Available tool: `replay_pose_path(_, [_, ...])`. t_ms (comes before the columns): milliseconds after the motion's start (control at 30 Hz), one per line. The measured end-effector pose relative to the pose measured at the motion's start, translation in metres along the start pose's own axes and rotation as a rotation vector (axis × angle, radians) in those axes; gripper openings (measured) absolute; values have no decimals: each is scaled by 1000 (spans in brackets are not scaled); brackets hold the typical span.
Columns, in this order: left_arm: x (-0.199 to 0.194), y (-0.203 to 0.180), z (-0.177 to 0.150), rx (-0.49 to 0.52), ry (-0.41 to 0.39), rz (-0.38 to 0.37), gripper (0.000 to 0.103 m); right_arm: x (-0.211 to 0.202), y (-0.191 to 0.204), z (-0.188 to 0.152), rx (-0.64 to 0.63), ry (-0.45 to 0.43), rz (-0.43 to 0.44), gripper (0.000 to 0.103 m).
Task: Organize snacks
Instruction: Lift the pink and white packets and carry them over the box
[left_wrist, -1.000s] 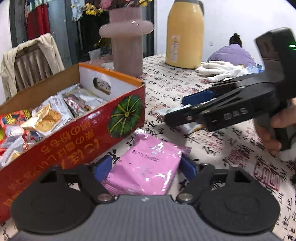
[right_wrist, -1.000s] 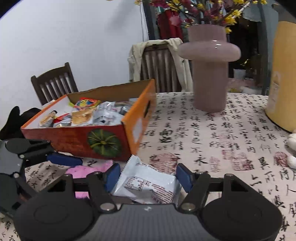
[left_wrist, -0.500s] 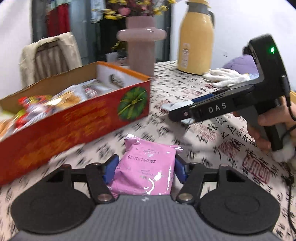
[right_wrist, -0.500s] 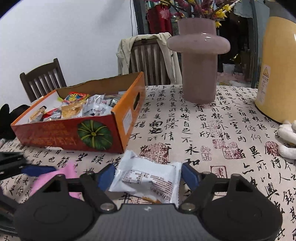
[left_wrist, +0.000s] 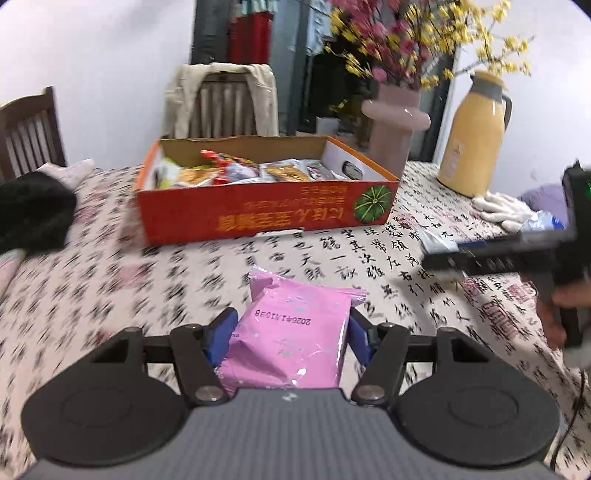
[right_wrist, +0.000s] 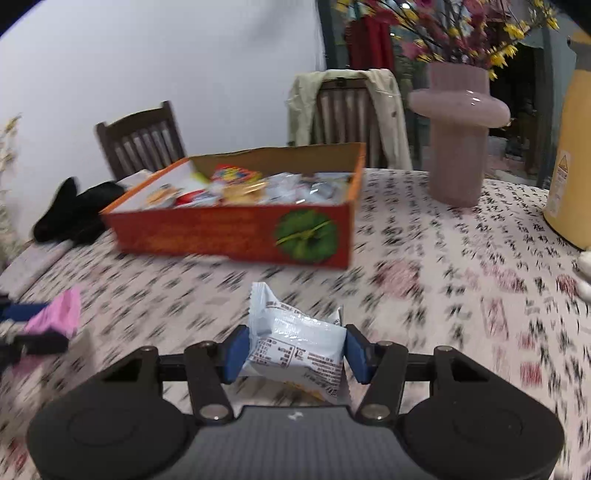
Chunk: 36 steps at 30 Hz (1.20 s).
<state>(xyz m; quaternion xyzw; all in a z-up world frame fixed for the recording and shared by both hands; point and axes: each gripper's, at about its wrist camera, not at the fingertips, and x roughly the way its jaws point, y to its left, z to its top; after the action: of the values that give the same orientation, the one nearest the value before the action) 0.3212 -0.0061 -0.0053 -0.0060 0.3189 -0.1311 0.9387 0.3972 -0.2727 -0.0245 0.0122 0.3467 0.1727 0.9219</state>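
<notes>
Crinkly pink packet (left_wrist: 291, 339), glossy white packet (right_wrist: 295, 350).

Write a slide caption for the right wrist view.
Right tool grips a white snack packet before the orange snack box.

A pink packet (left_wrist: 291, 343) and a white packet (right_wrist: 295, 350) with black print; an orange-red box (left_wrist: 258, 218) bearing a green pumpkin; black calligraphy covers the cream surface (left_wrist: 184, 273).
</notes>
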Motion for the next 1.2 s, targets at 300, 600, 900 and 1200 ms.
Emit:
replay_pose_path(300, [-75, 11, -53, -80, -14, -2, 64, -95, 55, -76, 49, -33, 0, 55])
replay_pose_path(600, [-127, 3, -76, -47, -81, -29, 64, -162, 110, -122, 46, -97, 21, 55])
replay_pose_path(900, [-127, 6, -57, -53, -111, -47, 64, -163, 118, -110, 24, -110, 17, 55])
replay_pose_path(1200, [-56, 42, 66, 6, -200, 4, 64, -116, 82, -16, -42, -195, 4, 55])
